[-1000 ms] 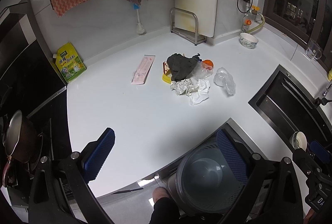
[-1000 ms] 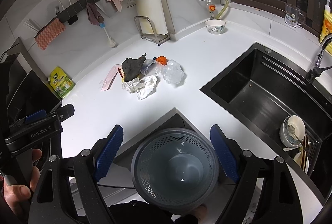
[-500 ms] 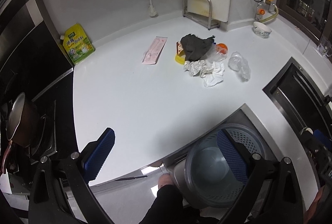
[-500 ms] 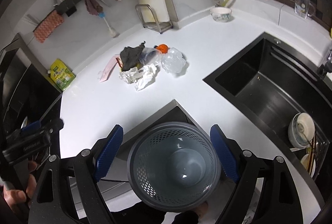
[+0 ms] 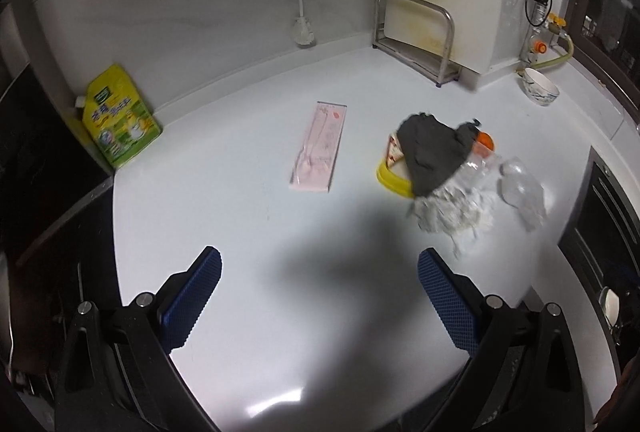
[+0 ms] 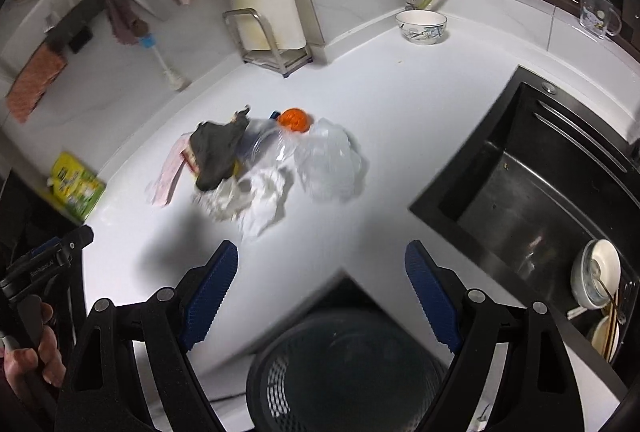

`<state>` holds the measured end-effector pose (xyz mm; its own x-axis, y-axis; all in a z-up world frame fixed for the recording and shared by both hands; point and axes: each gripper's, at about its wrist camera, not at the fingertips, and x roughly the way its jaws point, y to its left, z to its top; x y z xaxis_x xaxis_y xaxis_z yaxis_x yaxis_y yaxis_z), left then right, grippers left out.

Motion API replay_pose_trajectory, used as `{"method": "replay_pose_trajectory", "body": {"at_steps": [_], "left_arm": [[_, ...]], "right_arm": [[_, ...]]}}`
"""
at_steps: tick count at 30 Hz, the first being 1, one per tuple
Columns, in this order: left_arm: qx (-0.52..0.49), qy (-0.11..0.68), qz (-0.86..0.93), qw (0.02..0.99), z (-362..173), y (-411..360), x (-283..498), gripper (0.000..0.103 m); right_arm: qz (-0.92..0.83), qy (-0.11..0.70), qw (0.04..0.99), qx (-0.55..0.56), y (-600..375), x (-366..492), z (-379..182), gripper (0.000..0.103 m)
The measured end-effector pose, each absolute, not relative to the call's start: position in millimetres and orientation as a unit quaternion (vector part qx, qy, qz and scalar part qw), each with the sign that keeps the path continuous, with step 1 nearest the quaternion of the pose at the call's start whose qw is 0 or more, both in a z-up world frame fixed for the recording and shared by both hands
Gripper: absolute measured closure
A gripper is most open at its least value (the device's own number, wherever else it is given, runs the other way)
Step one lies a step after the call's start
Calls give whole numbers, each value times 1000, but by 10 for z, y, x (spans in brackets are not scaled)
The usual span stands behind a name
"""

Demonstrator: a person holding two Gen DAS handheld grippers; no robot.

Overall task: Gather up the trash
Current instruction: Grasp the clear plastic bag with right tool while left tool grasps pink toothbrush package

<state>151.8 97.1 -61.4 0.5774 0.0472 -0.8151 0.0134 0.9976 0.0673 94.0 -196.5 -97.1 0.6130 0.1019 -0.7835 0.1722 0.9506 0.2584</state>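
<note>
On the white countertop (image 5: 248, 224), a small heap of trash lay toward the back, near the metal rack (image 5: 416, 32) that stood against the wall. A dark grey cloth (image 5: 434, 156) was draped over a yellow lid (image 5: 390, 179), with an orange cap (image 5: 485, 139) just behind it and crumpled white paper (image 5: 452, 210) touching its front edge. A crushed clear plastic wrapper (image 5: 522, 188) sat just beside the paper, on the sink side. A flat pink packet (image 5: 320, 152) lay apart from the heap, on the side toward the green and yellow pouch (image 5: 120, 120) that leaned in the corner by the stove. The left gripper (image 5: 320, 296) hovered above bare counter in front of the heap, its blue-padded fingers spread wide with nothing between them, touching none of the trash. The right gripper (image 6: 322, 292) was likewise spread and empty, held over the inner corner of the counter; in its view the same heap showed, with the paper (image 6: 248, 196) nearest to it. Below that gripper, off the counter edge, stood a dark mesh waste basket (image 6: 348, 372), its inside too dim to make out. A black sink (image 6: 532, 184) lay to the right, with dishes in a rack at its near end, and a patterned bowl (image 6: 421, 26) stood by the back wall. A person's hand (image 6: 32, 348) gripped the handle of the left tool at the edge of the right view.
</note>
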Motion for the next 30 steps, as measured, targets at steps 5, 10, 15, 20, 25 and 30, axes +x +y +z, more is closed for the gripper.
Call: {"method": "replay_pose_trajectory", "body": {"at_steps": [5,10,15,20,25,30], "left_arm": [[34,462,-4,886,-813,1096,2046,6],[25,465,-23,885,-993,1155,2450,6],[31,469,-34,882,-1155,1155,2743,6],[29,486,-49,872,-1322,1119,2950,6],[32,489,-62,869,-1413,1087,3071,6],[28,491,-75,867,-1487,1096,3169,6]], "right_arm": [[-29,450,879,156,-1942,1475,-1126,21],[-42,462,873,149,-1974,1904,-1298,21],[-45,490,860,136,-1988,2278,-1525,21],[-47,517,846,122,-1967,2510,-1719,21],[-56,536,835,113,-1956,2646,-1885,21],[-62,535,836,104,-1947,2669,-1958,21]]}}
